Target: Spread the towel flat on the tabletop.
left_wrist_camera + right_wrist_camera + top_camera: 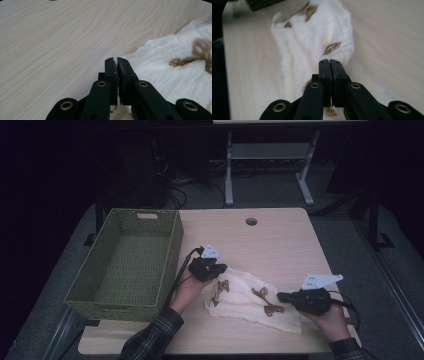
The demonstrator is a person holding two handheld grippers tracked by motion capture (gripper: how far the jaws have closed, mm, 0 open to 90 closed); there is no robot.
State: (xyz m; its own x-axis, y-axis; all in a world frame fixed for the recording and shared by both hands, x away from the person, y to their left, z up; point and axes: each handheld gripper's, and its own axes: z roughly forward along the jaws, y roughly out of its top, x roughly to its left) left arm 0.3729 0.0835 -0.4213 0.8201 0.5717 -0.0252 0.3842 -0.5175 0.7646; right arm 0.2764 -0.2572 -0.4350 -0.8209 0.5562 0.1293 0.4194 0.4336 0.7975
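White cloth (250,301) with brown print at table (280,240) centre, left tool (221,268) clamped on its 10 o'clock edge, right tool (281,296) — pinching its 3 o'clock end, green basket (125,262) at 9 o'clock

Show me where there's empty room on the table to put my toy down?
The table is bare along its far edge, between the green basket and the right edge, around the round hole. The basket holds nothing too. It is crowded near the front, where the white cloth lies between the left gripper and right gripper.

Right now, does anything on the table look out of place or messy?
Only the white cloth: it lies crumpled and askew on the table, outside the green basket. Each tool, left and right, sits at one end of it.
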